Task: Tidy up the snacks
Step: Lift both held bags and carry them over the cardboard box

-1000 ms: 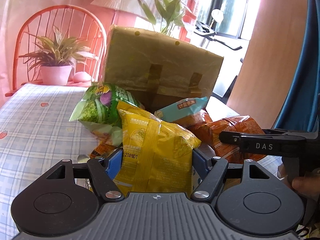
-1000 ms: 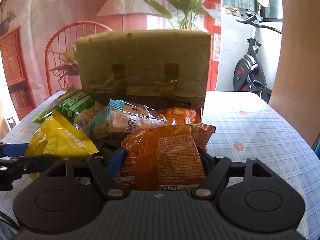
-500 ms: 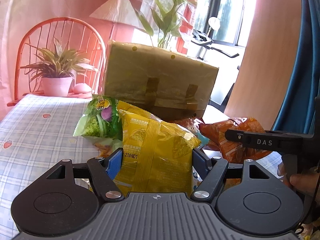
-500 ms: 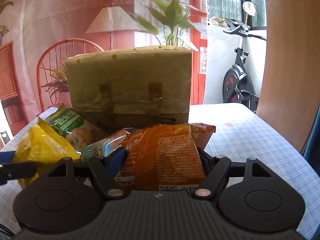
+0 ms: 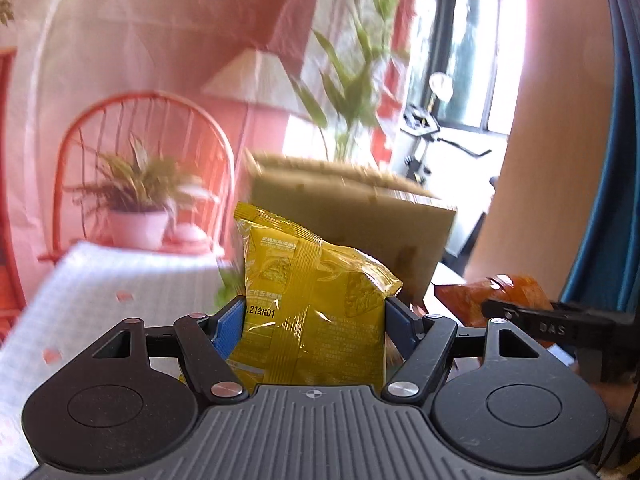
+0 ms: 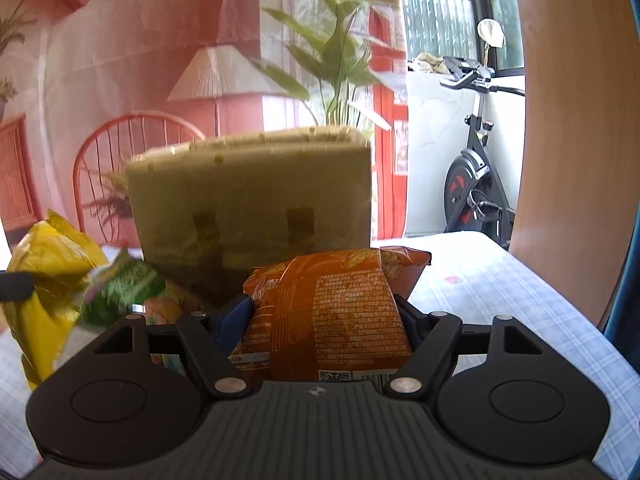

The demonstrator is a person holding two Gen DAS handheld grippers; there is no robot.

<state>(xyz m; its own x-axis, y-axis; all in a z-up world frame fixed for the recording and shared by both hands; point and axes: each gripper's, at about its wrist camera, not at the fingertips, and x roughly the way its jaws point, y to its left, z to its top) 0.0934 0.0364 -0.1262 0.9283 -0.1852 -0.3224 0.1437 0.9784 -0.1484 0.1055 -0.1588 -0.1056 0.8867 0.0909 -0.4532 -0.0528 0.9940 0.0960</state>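
left gripper point(image 5: 314, 320): clamped on yellow bag point(image 5: 308, 300) | right gripper point(image 6: 324, 320): clamped on orange bag point(image 6: 332, 312) | box point(image 6: 252, 192) behind | green bag point(image 6: 120, 292) on table point(image 6: 500, 288)

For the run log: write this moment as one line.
left gripper: shut on yellow snack bag | right gripper: shut on orange snack bag | both bags off table | box behind
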